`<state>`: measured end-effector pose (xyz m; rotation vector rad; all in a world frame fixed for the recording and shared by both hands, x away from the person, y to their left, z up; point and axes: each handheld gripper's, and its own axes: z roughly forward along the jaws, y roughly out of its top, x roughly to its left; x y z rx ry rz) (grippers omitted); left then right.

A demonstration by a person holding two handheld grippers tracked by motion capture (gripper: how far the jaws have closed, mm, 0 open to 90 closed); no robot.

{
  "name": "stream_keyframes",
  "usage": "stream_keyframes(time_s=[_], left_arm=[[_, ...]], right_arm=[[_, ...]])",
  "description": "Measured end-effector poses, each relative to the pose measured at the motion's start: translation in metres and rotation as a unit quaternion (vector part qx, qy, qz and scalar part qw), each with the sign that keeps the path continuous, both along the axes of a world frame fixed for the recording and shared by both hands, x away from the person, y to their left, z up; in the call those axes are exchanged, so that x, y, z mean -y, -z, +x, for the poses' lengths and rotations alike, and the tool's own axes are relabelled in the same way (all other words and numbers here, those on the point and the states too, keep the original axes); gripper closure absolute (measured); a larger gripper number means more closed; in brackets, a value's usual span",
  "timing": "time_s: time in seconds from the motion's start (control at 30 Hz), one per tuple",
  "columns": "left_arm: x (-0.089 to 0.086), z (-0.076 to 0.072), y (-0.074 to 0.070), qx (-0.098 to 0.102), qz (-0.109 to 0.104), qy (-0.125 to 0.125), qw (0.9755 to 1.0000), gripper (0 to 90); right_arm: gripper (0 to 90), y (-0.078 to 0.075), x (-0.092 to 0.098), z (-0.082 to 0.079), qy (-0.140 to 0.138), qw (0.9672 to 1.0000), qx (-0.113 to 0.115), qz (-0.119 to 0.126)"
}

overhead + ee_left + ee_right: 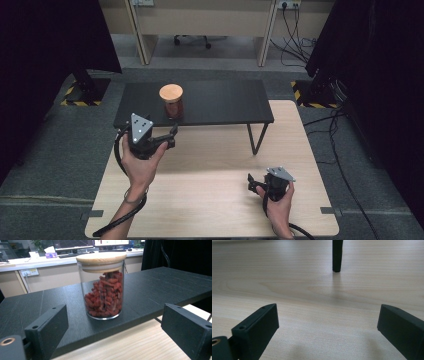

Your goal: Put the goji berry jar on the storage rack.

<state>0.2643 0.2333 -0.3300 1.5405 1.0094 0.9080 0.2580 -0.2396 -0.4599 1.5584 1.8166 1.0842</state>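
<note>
A clear glass jar (pixel 171 101) with a round wooden lid stands on the low black shelf (pixel 220 100), near its front edge, and holds red dried pieces. My left gripper (pixel 173 136) hovers just in front of the shelf's front edge, below the jar, with its jaws wide apart and empty. In the left gripper view the jar (pixel 104 287) stands upright straight ahead of the left gripper (pixel 115 315), beyond the jaw tips and untouched. My right gripper (pixel 251 184) rests low over the wooden table (pixel 210 170) at the front right; it (pixel 328 312) is open and empty.
The black shelf stands on thin legs; one leg (pixel 337 255) is ahead of the right gripper, seen also in the high view as a black leg (pixel 256 140). Dark curtains flank the table. Cables (pixel 330 130) trail on the floor at right.
</note>
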Motion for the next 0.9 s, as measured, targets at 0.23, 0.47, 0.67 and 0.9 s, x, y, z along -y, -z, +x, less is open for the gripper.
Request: stream_keyframes(time_s=[0.23, 0.47, 0.67, 0.9], left_arm=[[-0.005, -0.016, 0.018, -0.005, 0.004, 0.004, 1.0000, 6.6], [-0.018, -0.030, 0.054, -0.003, -0.003, 0.008, 1.0000, 6.5], [-0.026, -0.044, 0.088, 0.006, -0.007, 0.014, 0.9999, 6.6], [-0.029, -0.054, 0.109, -0.002, -0.021, 0.008, 0.9997, 6.6]], right_arm=[[3.5, 0.000, -0.001, -0.001, 0.001, 1.0000, 0.001, 0.000], [3.5, 0.000, -0.001, -0.001, 0.001, 1.0000, 0.001, -0.001], [3.5, 0.000, -0.001, -0.001, 0.002, 1.0000, 0.001, -0.002], [3.5, 0.000, -0.002, -0.001, 0.003, 1.0000, 0.002, -0.002]])
